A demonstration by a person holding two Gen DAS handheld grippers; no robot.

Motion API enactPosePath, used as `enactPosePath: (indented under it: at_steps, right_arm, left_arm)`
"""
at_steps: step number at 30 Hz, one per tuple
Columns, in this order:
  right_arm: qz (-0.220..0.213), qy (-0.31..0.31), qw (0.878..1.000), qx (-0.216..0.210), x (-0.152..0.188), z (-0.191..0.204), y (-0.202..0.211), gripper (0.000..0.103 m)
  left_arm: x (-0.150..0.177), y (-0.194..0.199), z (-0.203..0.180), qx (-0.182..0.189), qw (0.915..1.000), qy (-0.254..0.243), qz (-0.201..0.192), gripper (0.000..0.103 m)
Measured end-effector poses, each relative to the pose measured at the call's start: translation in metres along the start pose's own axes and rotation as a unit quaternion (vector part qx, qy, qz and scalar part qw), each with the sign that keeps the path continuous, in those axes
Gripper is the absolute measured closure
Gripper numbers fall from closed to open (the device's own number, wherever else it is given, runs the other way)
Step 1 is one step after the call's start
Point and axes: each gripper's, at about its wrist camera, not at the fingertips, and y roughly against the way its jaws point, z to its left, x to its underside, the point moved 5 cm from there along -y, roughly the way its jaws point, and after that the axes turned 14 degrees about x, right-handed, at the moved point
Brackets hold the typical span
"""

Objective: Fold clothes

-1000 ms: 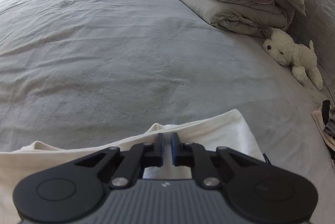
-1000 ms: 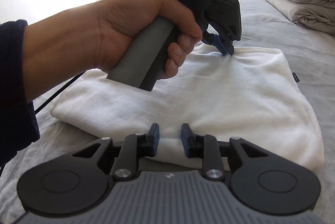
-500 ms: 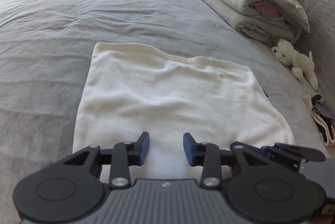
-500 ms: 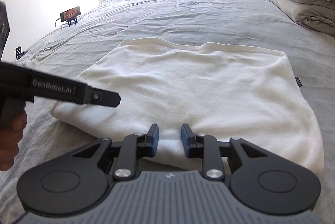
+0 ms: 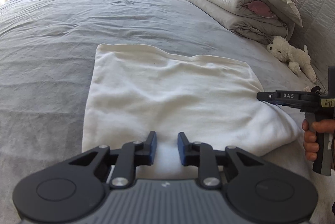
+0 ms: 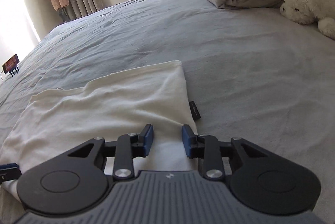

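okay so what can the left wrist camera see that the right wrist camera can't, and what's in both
Left wrist only: the right claw from the side at the white garment's right edge, plus the hand gripping its handle. Right wrist only: a phone on a stand and the garment's dark tag. Both: the garment, grey bed, folded duvet, and plush dog.

Black left tongs (image 5: 166, 147) and right tongs (image 6: 167, 141) with blue pads (image 5: 153, 147), silver screws (image 5: 120, 182), ribbed grey housing (image 6: 167, 201); white "DAS" lettering (image 5: 288, 95), yellow sticker (image 5: 327, 102) on the side.
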Motion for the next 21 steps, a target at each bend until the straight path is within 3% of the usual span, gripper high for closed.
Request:
enactPosePath:
  at_steps: [2, 4, 6, 7, 10, 11, 15, 21]
  right_arm:
    - [-0.039, 0.012, 0.998, 0.046, -0.007, 0.004, 0.016, 0.075]
    - [-0.062, 0.015, 0.998, 0.008, -0.009, 0.015, 0.027, 0.075]
    - [-0.043, 0.023, 0.999, -0.022, -0.003, 0.026, 0.023, 0.077]
    - [-0.027, 0.047, 0.998, -0.012, 0.005, 0.034, 0.015, 0.078]
    - [-0.04, 0.101, 0.993, 0.039, 0.015, 0.047, 0.015, 0.08]
    - [-0.045, 0.098, 0.993, 0.042, 0.013, 0.051, 0.025, 0.074]
    - [-0.07, 0.102, 0.992, -0.028, 0.025, 0.079, 0.071, 0.067]
    - [-0.057, 0.172, 0.981, -0.075, 0.077, 0.124, 0.101, 0.064]
  left_arm:
    - [0.0, 0.0, 0.001, 0.002, 1.0, 0.008, -0.001, 0.08]
    - [0.0, 0.0, -0.001, -0.001, 1.0, 0.003, -0.001, 0.08]
    - [0.001, -0.001, -0.002, -0.004, 1.0, -0.001, -0.001, 0.08]
    - [0.0, -0.001, -0.001, -0.004, 1.0, -0.001, -0.001, 0.08]
    - [0.0, -0.001, 0.0, -0.002, 1.0, 0.004, -0.001, 0.08]
    - [-0.001, -0.001, 0.0, -0.002, 1.0, 0.005, -0.001, 0.08]
    - [-0.002, 0.001, -0.003, -0.008, 1.0, 0.004, -0.005, 0.08]
    - [-0.002, 0.008, -0.012, -0.026, 0.9995, -0.005, -0.016, 0.071]
